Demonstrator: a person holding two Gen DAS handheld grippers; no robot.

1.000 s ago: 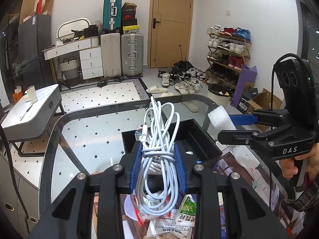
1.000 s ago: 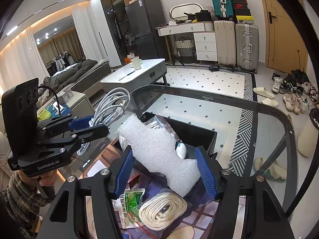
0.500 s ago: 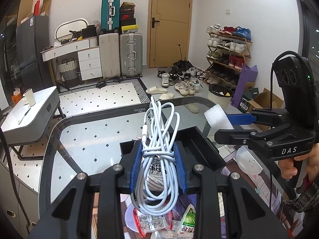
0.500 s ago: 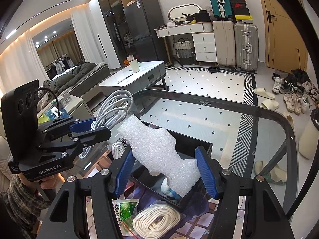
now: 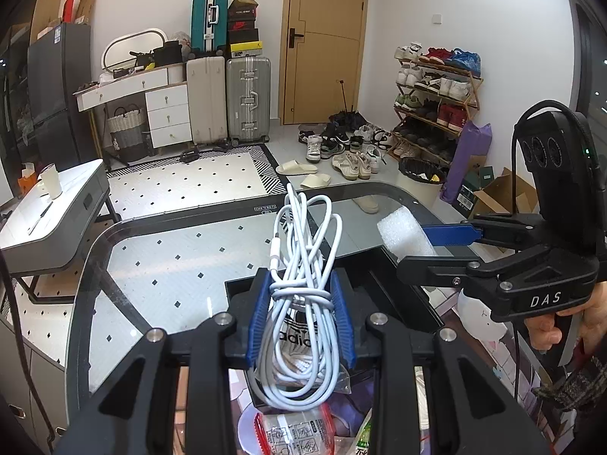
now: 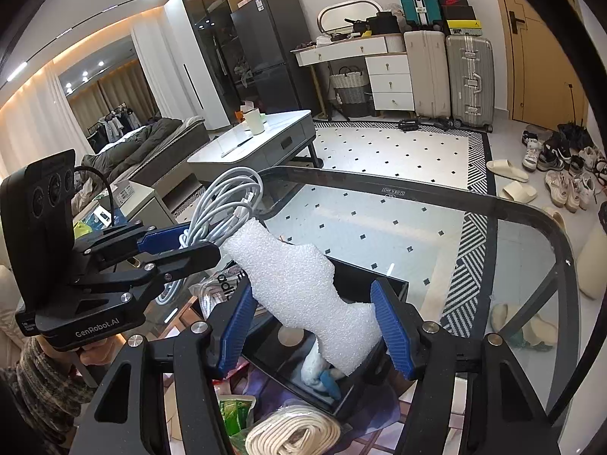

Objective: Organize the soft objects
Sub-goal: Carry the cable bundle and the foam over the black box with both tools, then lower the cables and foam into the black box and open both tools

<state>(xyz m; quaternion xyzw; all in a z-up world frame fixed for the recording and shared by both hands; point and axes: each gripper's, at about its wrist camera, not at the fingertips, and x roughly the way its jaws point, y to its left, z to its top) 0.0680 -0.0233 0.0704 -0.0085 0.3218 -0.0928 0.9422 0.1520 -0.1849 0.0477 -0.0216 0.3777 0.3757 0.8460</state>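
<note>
A lived-in room lies behind a glass table (image 5: pixel 167 265) with a dark rounded rim: suitcases (image 5: pixel 248 98) and a wooden door (image 5: pixel 326 41) stand against the far wall, shoes (image 5: pixel 436 87) fill a rack at the right, and a white low table (image 6: pixel 258 144) sits beyond the glass. On the glass rests a black tray (image 6: pixel 288 360), open at the top. The left gripper (image 5: pixel 301 318) is clamped tight on a bundle of white cable (image 5: pixel 303 265), its blue pads pressing the coil from both sides; the loops stick up above the fingers and hang down below them, over the tray's near end. Under the cable a bag with black lettering (image 5: pixel 296 335) lies in the tray. The right gripper (image 6: pixel 315 326) is part open around a piece of white foam (image 6: pixel 303 288), and both blue pads bear on the foam's broad lower part; its narrow end leans up and to the left, close to the cable in the other gripper. The foam hangs above the tray, where a small white and blue thing (image 6: pixel 322 375) lies on the bottom. In front of the tray, on the table, are a coil of cream rope (image 6: pixel 296 432) and a green packet (image 6: pixel 235 413). A hand (image 5: pixel 550 326) in a dark knit sleeve holds the right gripper's grip.
</note>
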